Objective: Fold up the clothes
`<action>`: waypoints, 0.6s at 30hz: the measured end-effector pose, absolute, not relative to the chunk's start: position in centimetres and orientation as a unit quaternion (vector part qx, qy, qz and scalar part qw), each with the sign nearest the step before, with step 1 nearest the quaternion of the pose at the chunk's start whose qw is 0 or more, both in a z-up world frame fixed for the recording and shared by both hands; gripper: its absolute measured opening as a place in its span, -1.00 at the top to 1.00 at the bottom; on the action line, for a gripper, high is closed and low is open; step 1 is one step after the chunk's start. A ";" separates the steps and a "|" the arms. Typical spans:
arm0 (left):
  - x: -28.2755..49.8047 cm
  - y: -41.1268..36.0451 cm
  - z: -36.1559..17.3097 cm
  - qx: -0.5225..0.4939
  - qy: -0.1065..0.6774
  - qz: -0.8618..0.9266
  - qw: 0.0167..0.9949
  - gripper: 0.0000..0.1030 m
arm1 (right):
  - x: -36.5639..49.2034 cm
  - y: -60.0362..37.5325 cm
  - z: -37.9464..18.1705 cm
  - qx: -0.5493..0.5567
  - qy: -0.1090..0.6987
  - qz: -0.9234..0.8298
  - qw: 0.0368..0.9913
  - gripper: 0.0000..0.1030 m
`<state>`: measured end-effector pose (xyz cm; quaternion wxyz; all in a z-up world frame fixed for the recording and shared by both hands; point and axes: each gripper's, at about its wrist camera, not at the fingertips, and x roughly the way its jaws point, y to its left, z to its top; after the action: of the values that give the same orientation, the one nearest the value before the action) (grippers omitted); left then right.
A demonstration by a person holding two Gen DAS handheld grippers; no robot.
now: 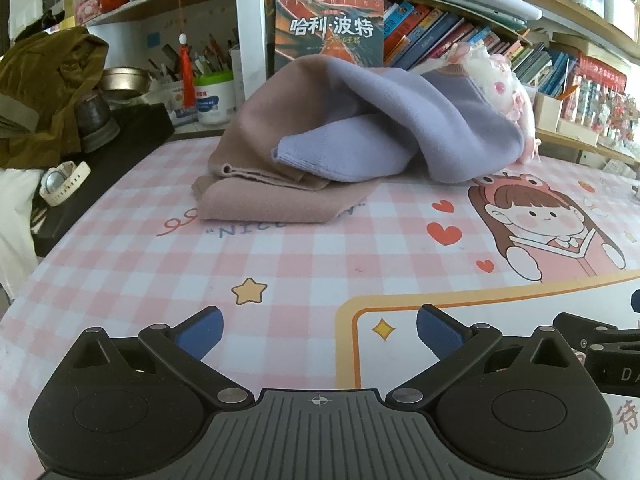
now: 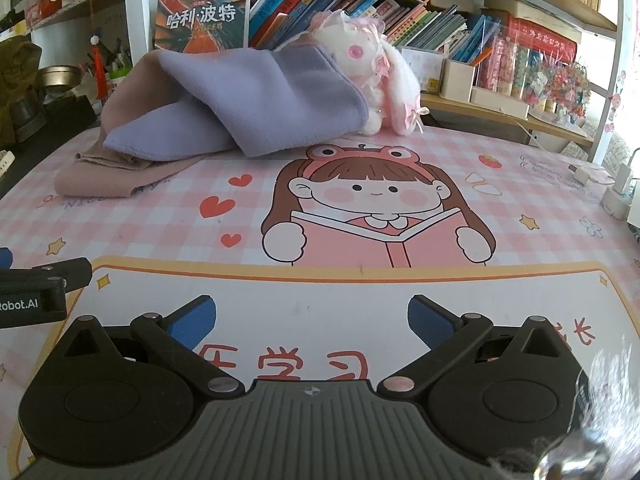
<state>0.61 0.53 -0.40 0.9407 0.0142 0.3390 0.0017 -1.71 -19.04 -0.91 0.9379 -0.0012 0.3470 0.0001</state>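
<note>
Left wrist view: the left gripper [image 1: 320, 330] rests low over the tabletop [image 1: 120, 272], its blue fingers [image 1: 200, 334] spread apart and holding nothing. The crumpled sweater [image 1: 360, 136], lavender and dusty pink, lies ahead and slightly right, near the tabletop's far edge, its long axis running left to right across the view; a ribbed cuff [image 1: 304, 156] faces the fingers. Only bare checked mat lies between. A plush rabbit [image 1: 500, 88] touches the sweater's right end; a wristwatch [image 1: 64, 182] sits far left.

Right wrist view: the right gripper [image 2: 312, 320] likewise has its fingers [image 2: 430, 322] apart and empty. The sweater [image 2: 224, 116] lies ahead and well left, so the left gripper [image 2: 44, 284] appears nearer. The plush rabbit [image 2: 376, 76] leans on the garment and may hinder spreading; chargers [image 2: 616, 196] stand far right.
</note>
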 end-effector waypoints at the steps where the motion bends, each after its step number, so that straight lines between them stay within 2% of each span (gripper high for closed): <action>1: 0.6 0.5 -0.4 0.014 0.339 0.001 0.941 -1.00 | -1.7 -19.0 -0.9 -0.001 0.347 -0.001 0.938 -1.00; 18: 0.5 1.1 -0.4 0.021 0.330 -0.037 0.943 -1.00 | -1.9 -18.1 -0.9 0.002 0.342 -0.009 0.940 -1.00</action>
<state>0.54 1.10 -0.36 0.9429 0.0214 0.3302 -0.0373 -1.93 -18.06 -0.93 0.9398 0.0016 0.3415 -0.0090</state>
